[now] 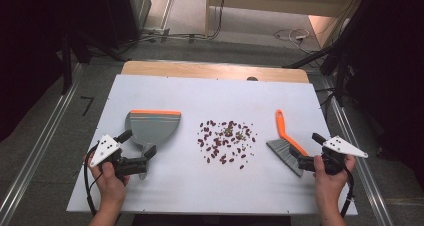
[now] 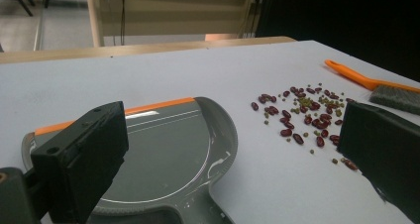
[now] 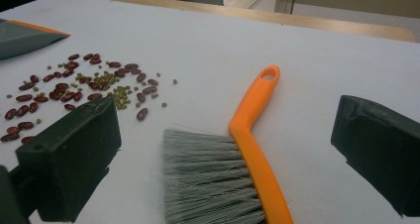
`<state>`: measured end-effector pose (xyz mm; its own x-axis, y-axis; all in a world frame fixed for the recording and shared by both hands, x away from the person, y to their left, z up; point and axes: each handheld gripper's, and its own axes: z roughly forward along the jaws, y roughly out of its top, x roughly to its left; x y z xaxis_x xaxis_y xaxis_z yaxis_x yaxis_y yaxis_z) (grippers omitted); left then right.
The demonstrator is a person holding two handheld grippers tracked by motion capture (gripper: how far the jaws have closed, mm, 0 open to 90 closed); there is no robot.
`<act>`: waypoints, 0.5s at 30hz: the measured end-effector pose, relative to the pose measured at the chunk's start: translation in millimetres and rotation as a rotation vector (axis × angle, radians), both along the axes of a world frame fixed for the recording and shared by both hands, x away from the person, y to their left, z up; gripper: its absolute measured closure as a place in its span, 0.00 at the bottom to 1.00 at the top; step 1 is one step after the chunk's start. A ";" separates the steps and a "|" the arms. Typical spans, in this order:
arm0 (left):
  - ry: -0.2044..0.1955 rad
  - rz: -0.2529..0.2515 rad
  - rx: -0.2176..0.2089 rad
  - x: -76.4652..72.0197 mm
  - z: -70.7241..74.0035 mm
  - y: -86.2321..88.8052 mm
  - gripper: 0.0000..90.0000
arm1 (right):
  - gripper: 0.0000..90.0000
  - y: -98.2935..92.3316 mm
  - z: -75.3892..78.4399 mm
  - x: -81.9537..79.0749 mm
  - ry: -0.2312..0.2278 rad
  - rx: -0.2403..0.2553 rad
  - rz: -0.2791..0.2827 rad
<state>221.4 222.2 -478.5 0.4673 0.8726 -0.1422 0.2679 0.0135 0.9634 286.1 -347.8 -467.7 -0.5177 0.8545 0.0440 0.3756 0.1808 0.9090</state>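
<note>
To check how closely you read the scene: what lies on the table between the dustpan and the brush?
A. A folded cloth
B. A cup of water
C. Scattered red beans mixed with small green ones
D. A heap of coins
C: the high view shows loose red and small green beans spread on the white table, with the dustpan on one side and the brush on the other.

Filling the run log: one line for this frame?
left gripper: open, astride dustpan handle | right gripper: open, astride brush | beans: scattered between, unswept

No readable text or labels, as far as visible.
</note>
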 end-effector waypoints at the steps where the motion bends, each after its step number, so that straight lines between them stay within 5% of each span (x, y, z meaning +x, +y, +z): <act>1: 0.003 -0.004 -0.017 0.5 0.5 -0.2 0.00 | 0.00 0.1 0.6 -0.2 0.004 0.003 -0.004; 8: 0.009 -0.015 -0.013 2.5 1.0 -4.0 0.00 | 0.00 -0.7 10.9 1.6 0.014 0.009 -0.015; 15: 0.009 -0.018 -0.010 3.8 1.7 -7.1 0.00 | 0.00 9.0 34.7 11.2 0.000 -0.045 -0.019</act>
<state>225.3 215.1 -476.8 0.4817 0.8625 -0.1550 0.2766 0.0182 0.9608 297.3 -338.7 -433.0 -0.5012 0.8653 0.0057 0.3795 0.2139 0.9001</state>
